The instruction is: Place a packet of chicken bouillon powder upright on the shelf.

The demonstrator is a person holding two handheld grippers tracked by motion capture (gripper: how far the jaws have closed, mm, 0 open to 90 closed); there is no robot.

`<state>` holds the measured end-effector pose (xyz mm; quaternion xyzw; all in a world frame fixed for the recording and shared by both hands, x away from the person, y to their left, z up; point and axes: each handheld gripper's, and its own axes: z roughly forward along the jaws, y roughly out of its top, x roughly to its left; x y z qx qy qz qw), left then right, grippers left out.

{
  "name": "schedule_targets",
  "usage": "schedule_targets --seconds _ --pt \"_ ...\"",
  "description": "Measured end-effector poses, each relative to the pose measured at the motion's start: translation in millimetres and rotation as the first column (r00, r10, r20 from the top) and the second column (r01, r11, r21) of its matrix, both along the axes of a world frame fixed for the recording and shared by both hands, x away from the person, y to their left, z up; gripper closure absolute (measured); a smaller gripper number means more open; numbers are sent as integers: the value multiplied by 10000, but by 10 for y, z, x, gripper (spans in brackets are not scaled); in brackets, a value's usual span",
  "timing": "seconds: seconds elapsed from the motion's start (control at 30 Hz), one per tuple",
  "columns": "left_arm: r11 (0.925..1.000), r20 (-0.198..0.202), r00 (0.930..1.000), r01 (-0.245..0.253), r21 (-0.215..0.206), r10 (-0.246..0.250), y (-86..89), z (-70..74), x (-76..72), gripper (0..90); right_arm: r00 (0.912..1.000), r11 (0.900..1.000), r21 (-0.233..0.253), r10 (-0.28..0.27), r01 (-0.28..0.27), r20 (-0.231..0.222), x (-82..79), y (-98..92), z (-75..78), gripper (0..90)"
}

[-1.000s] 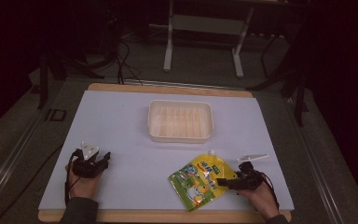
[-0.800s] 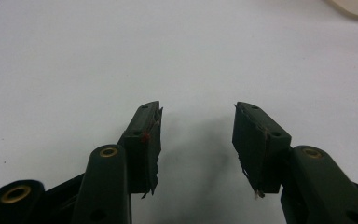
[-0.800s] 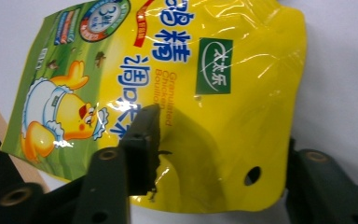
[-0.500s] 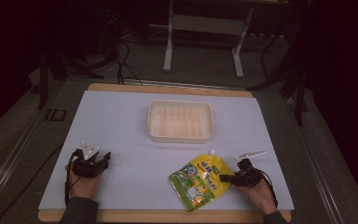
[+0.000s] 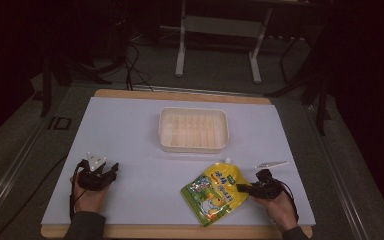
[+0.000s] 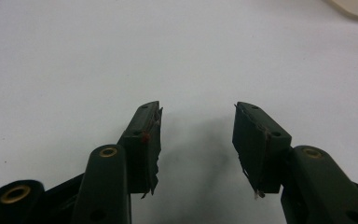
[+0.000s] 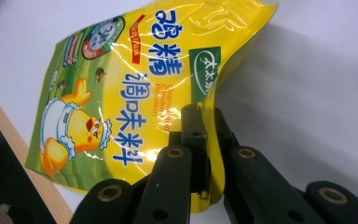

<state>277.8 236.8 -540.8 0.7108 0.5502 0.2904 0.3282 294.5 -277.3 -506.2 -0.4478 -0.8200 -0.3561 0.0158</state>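
Observation:
A yellow and green seasoning pouch with a cartoon chick lies at the front right of the white table. My right gripper is shut on the pouch's right edge; in the right gripper view the yellow film is pinched between the two black jaws. My left gripper rests at the front left, held in a hand, jaws open with bare table between them. A clear plastic tray stands empty at mid table, beyond the pouch.
A small white strip lies on the table just behind my right gripper. The wooden table edge runs along the front, close to the pouch. A metal stand is on the floor beyond the table.
My right gripper has moved a little to the left and closed on the pouch's edge. The left gripper has stayed where it was.

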Motion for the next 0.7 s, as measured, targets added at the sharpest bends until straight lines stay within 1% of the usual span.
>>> schedule_targets --seconds 0.07,0.1,0.2,0.3,0.4,0.43,0.53,0.7 --pt "10000 7 10000 15 -5 -15 0 -1 2 510 10000 10000 28 -29 29 45 0 1 14 900" --pt "10000 5 10000 13 -9 -13 0 -1 1 510 9998 9999 117 -69 67 163 4 -2 54 900" --pt "10000 5 10000 13 -8 -13 1 -1 0 510 9996 9996 245 -113 107 244 10 -9 88 900" --pt "10000 3 10000 11 -6 -11 0 0 0 510 9988 9987 497 -172 149 465 25 -11 177 900" --pt "10000 4 10000 11 4 -11 -3 -2 2 509 9973 9982 536 -288 251 676 34 -11 261 900" --pt "10000 4 10000 11 4 -11 -3 -2 2 508 9973 9982 536 -288 251 676 34 -11 261 900" --pt "10000 23 10000 -5 0 5 -5 -2 1 508 9941 9976 580 -432 375 995 48 -27 361 900" --pt "10000 0 10000 10 12 -10 -6 -4 5 507 9864 9944 707 -873 780 1391 79 -141 542 900"
